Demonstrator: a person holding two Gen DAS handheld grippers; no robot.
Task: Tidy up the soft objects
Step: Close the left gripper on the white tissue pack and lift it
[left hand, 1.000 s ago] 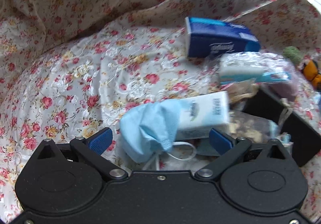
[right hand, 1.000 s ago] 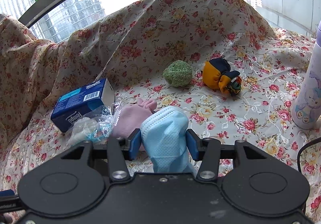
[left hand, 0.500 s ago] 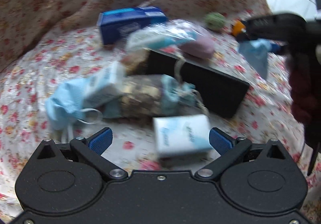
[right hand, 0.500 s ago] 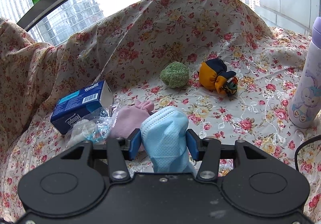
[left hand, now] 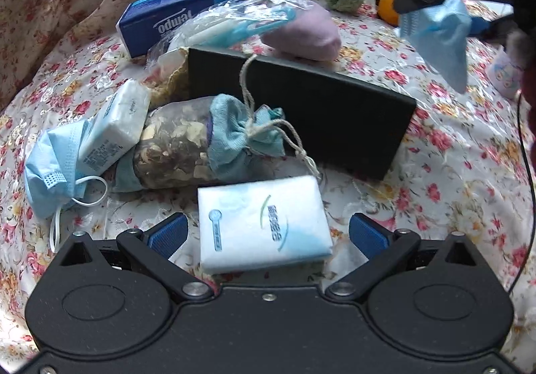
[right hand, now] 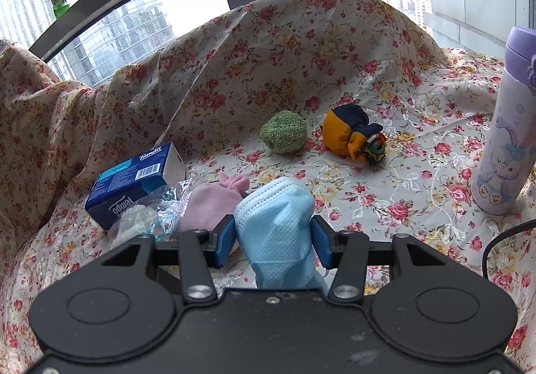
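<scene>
Over tissue pack [left hand: 263, 223], left tool [left hand: 268, 235] tilts down (spread).

Two pale blue pleated face masks show: one crumpled on the cloth [left hand: 50, 166], one hanging clamped in blue pads [right hand: 274, 226]. Two white soft tissue packs: one [left hand: 261, 223], another [left hand: 117, 126]. One dark blue cardboard tissue box [left hand: 160, 19]. One clear plastic bag of white items [left hand: 227, 22]. One teal-tied sachet of dried petals [left hand: 201, 143]. One pink knitted pouch [right hand: 211, 203]. One green fuzzy ball [right hand: 284, 135]. One orange-and-navy cloth bundle [right hand: 351, 136]. One black flat box [left hand: 301, 106]. One lilac-capped bottle [right hand: 506, 139].
</scene>
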